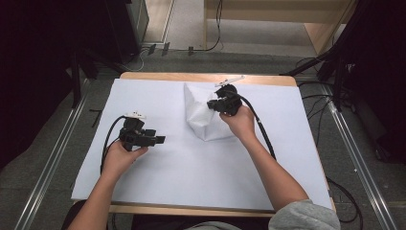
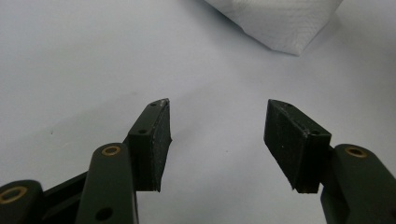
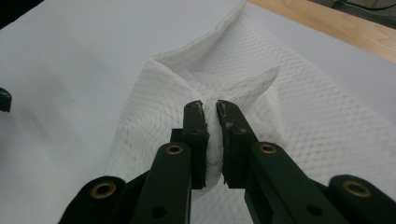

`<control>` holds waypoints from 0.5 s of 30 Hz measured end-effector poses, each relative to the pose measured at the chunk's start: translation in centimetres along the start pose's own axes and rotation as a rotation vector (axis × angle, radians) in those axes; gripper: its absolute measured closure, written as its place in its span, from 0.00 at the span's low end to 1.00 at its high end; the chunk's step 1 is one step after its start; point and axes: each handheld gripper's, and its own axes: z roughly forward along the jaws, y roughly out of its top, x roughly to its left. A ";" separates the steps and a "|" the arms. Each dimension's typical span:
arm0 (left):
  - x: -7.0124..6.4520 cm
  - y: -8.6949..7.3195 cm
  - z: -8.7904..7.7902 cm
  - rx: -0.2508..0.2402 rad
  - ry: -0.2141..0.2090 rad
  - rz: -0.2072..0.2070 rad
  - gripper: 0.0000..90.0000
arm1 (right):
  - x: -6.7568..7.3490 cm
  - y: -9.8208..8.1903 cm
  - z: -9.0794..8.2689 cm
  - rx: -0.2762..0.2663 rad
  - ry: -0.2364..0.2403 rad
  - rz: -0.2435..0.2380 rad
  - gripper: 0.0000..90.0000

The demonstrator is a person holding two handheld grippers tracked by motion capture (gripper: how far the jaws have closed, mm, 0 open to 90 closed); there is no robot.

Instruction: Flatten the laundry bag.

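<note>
White paper towel (image 3: 154,93), embossed with a fine dotted waffle pattern. Plain white sheet (image 1: 158,172) under the towel, covering the bench (image 1: 201,76); light wood along the bench's bare edges. Black right gripper (image 3: 211,109) at the towel, brass-coloured rivets on black jaws. Black left gripper (image 2: 217,126) beside the towel, same brass rivets, dark pads. Grey sleeve (image 1: 306,215) nearest the camera. Grey floor (image 1: 38,158) around the bench.

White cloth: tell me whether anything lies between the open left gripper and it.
Nothing visible does. The left gripper stands open over bare white table cover, and the white cloth lies ahead of its jaws with open surface between. The right gripper pinches a fold of that cloth.
</note>
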 end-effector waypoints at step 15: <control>0.5 -0.1 -0.7 -0.058 -0.008 -0.007 0.47 | 3.2 0.2 2.2 0.001 0.092 -0.030 0.93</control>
